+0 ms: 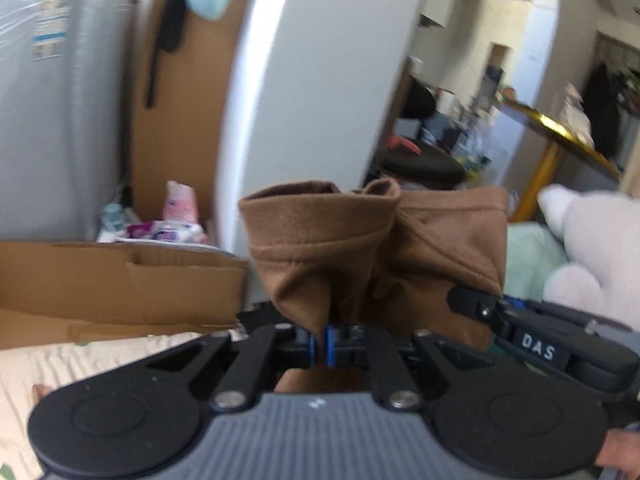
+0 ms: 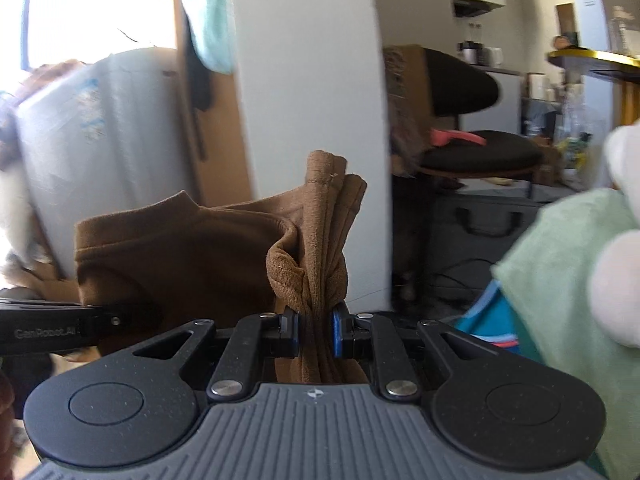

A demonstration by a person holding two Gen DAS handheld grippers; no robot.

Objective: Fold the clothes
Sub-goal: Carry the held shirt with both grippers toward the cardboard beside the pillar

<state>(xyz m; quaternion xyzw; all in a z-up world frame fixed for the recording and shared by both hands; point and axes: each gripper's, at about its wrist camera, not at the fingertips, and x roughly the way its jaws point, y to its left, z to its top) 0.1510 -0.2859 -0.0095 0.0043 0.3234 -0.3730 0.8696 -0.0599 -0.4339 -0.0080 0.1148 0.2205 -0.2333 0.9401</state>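
One brown garment [image 1: 348, 248] is in view, held off the surface between two grippers, and it serves as the reference for everything else. The left gripper [image 1: 323, 344] has its jaws nearly closed, pinching a thin fold of the garment's edge; the right gripper [image 2: 316, 332] has its jaws narrow, clamped on a thicker bunch of several gathered layers that stands up above the blue pads [image 2: 335, 334]. In the left wrist view the right gripper [image 1: 472, 304] appears at the garment's right side, its tip against the cloth; in the right wrist view the left gripper's black arm enters at the garment's lower left. One white pillar [image 1: 320, 80] rises directly behind the garment. Left of the garment stand one wrapped grey appliance [image 1: 60, 120] and flattened cardboard [image 1: 120, 280], with pink and white packets [image 1: 176, 216] between them. One turquoise cloth [image 2: 212, 20] hangs high up, above and left of the garment. Right of the garment lie one pale green cloth [image 2: 568, 264] and one white plush toy [image 1: 592, 248], and beyond them one black chair [image 2: 476, 152] and one gold-edged table [image 1: 560, 132]. Below and left of the garment the surface is a cream textured bedcover [image 1: 80, 360]. Both views are blurred
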